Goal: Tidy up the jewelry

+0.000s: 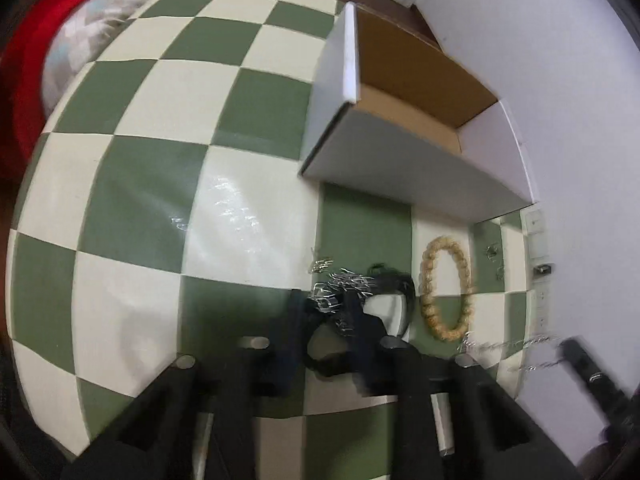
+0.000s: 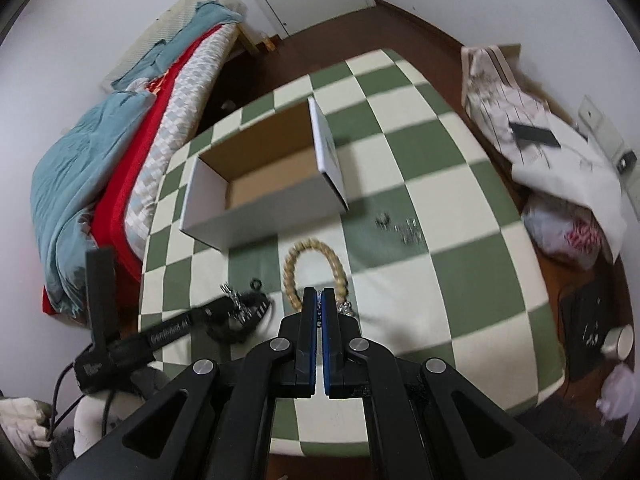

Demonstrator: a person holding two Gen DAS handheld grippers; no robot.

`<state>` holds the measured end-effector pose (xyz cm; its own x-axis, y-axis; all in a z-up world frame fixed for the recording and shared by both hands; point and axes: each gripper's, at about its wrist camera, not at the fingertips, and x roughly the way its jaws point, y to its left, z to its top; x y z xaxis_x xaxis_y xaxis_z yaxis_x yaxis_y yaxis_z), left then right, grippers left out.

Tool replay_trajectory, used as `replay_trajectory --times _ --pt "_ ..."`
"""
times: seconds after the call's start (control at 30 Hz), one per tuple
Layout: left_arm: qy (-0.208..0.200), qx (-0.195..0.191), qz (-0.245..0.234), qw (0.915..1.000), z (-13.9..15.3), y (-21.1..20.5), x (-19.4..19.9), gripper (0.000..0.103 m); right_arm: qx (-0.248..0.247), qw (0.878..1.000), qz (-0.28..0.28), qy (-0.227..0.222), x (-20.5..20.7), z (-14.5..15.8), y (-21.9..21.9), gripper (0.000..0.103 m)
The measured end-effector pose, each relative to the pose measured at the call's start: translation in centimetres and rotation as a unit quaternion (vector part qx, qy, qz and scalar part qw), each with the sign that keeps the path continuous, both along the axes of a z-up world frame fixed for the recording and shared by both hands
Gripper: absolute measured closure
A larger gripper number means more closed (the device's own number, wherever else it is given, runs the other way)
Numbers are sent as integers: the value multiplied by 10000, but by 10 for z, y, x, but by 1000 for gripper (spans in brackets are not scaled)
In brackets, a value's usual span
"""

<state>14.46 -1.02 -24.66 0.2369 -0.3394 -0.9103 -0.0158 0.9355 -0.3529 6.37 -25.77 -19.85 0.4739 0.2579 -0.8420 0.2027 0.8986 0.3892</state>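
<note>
Box (image 2: 256, 196) stands open on the checked table (image 2: 460, 208), inside bare as far as both views show; judged from that, nothing is sorted into it yet and most of the task is left. Bead bracelet (image 2: 314, 272) lies flat just in front of the box, untouched. Small silver pieces (image 2: 404, 232) sit loose to the right, well apart from the box. Left gripper (image 1: 332, 312) is down among a tangle of silver chain (image 1: 344, 284) and a black item, jaws narrow; blur hides whether they truly pinch the chain, so cannot tell. Right gripper (image 2: 320, 306) has jaws nearly together, with something thin and silvery showing at the tips near the bracelet's near end; likely a chain held, but not certain. The left wrist view shows a silver strand stretched toward the right gripper's dark finger at its lower right edge. Only the right wrist view shows the bed (image 2: 120, 152), the clutter on the floor at right, the whole box interior and the left gripper from outside
</note>
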Motion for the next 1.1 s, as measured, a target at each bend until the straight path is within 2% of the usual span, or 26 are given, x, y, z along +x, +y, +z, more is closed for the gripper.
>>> replay_trajectory --times 0.03,0.2,0.37,0.6,0.9,1.0,1.1 --pt "-53 95 -31 9999 3 -3 1 92 0 10000 -4 17 -1 -2 0 101" --pt "-259 176 -44 9995 10 -6 -5 93 -36 10000 11 5 -4 0 3 101" --pt "-520 84 7 9986 31 0 -8 94 -29 10000 -5 -92 -2 11 0 101" --pt "-1036 -124 -96 9945 89 10 -8 94 0 9993 78 -356 8 39 0 101" --pt "-1738 -345 -397 9834 171 -3 32 94 -205 9946 373 -944 57 105 13 101" --pt "-1867 -228 -484 9810 182 -8 52 94 -267 9936 459 -998 86 113 18 101" --pt "-1802 -50 -583 9819 177 -17 77 94 -302 9939 586 -883 116 110 26 101"
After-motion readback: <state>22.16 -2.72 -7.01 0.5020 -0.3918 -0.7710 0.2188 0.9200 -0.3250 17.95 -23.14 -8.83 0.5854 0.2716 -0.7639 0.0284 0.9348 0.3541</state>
